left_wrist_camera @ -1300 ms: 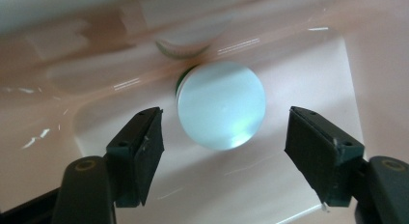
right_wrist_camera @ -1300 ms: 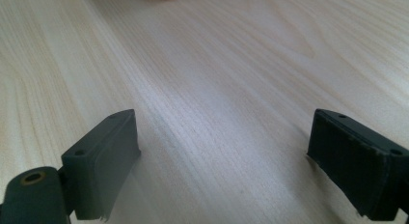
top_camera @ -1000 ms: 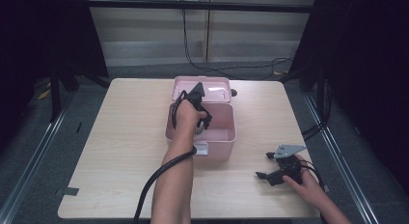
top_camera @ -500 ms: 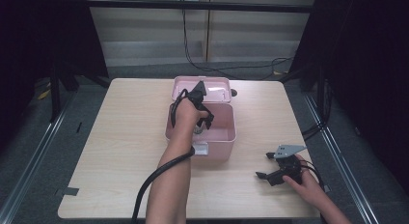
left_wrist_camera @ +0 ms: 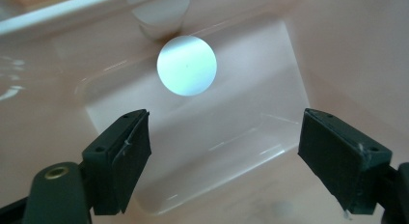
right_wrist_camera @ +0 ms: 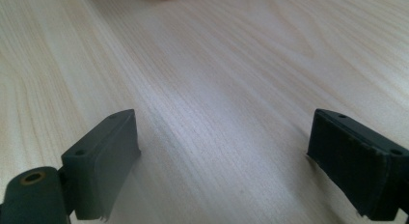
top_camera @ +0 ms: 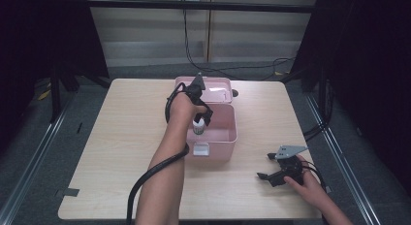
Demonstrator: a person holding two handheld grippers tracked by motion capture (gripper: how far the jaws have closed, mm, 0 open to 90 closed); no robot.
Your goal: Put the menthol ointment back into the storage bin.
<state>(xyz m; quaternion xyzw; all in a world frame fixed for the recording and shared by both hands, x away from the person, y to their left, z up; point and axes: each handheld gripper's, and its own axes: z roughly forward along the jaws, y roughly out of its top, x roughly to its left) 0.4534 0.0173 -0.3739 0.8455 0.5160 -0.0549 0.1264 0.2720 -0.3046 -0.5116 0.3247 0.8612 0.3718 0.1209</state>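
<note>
**Left jaws wide over the bottle in the pink box**

Your left gripper [top_camera: 202,119] hangs over the pink box [top_camera: 228,137], pointing down into it. Its jaws have just been opening, then eased in a touch, and they stand wide apart with nothing pressed between the pads. In the left gripper view you look straight down on the bottle [left_wrist_camera: 187,65]: its round white cap sits beyond the jaws, above the gap, touching neither pad. From the high view the bottle [top_camera: 198,127] stands upright inside the box, near its left wall, just under your left gripper. The box's lid [top_camera: 217,84] lies open behind it, toward the far edge of the table [top_camera: 121,137].

Your right gripper [top_camera: 271,176] rests low at the near right of the table, well apart from the box. Its jaws are spread wide too, with bare wood grain between them in the right gripper view, and nothing held.
</note>
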